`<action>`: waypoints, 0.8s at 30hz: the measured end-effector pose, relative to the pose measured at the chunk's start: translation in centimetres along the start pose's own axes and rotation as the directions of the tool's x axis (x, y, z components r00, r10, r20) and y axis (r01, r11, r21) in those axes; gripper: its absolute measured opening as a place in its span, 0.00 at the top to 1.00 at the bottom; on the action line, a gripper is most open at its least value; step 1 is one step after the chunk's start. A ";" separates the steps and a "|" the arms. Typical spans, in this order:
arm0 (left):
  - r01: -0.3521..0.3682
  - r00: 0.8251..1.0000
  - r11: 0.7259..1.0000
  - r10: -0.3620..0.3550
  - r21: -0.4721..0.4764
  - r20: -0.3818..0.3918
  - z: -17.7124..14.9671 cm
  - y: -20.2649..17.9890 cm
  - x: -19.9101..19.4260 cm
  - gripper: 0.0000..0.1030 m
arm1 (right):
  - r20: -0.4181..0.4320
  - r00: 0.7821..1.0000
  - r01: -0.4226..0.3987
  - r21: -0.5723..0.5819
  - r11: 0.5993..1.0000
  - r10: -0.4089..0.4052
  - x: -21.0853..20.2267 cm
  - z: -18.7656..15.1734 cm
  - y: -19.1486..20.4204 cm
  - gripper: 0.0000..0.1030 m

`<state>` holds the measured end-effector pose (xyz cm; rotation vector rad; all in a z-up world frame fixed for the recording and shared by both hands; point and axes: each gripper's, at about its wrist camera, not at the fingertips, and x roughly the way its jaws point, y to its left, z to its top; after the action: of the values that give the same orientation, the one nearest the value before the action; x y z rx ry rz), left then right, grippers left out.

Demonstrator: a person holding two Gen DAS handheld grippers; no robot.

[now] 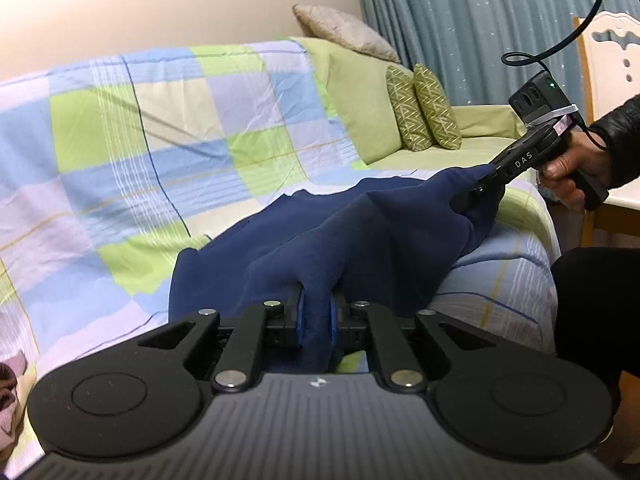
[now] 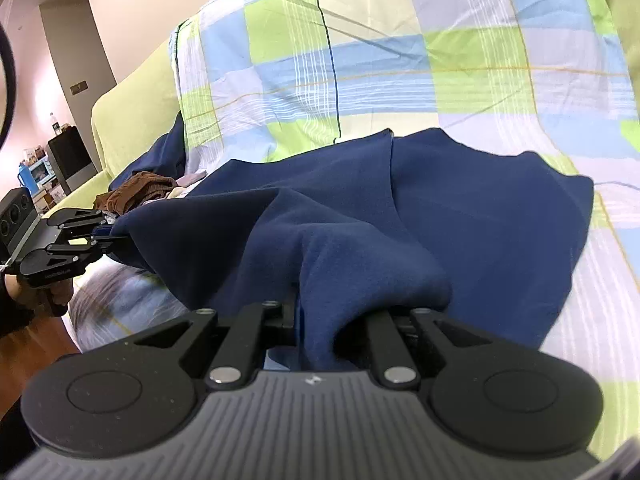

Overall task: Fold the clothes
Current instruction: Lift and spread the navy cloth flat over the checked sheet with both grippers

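A navy blue garment (image 1: 320, 236) lies spread over the checked sheet on the sofa, its near edge lifted at two corners. My left gripper (image 1: 318, 314) is shut on a bunched fold of it, the cloth squeezed between the blue pads. At the right of the left wrist view, my right gripper (image 1: 482, 182) pinches the other corner, held by a hand in a black sleeve. In the right wrist view the navy garment (image 2: 440, 208) fills the middle, my right gripper (image 2: 320, 320) is shut on its fold, and my left gripper (image 2: 120, 238) grips the far left corner.
A checked blue, green and lilac sheet (image 1: 160, 128) covers the sofa. Green cushions (image 1: 424, 108) and a grey pillow (image 1: 344, 30) sit at its far end. A brown garment (image 2: 136, 194) lies on the sofa's other end. A cream chair (image 1: 612, 64) stands at the right, near a dark knee (image 1: 596, 300).
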<state>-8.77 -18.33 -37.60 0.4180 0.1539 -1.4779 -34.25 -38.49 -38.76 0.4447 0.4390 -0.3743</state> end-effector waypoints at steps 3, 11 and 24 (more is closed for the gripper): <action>-0.009 1.000 1.000 0.009 0.003 -0.006 1.2 0.3 -0.3 0.90 | -0.017 1.000 0.022 0.034 0.999 -0.021 -0.3 -0.3 0.6 0.91; -0.062 0.993 0.998 0.064 0.017 -0.102 3.0 -1.8 -2.8 0.86 | -0.009 1.000 0.021 -0.045 0.999 -0.022 -2.9 -1.0 4.6 0.92; -0.224 0.971 0.969 0.212 -0.106 -0.114 8.2 -7.7 -11.4 0.61 | -0.048 0.995 -0.096 -0.158 0.983 0.089 -5.8 -7.0 15.2 0.91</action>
<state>-18.73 -10.95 -27.43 0.4012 0.2676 -1.2248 -34.77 -20.88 -36.63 0.3153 0.4829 -0.2380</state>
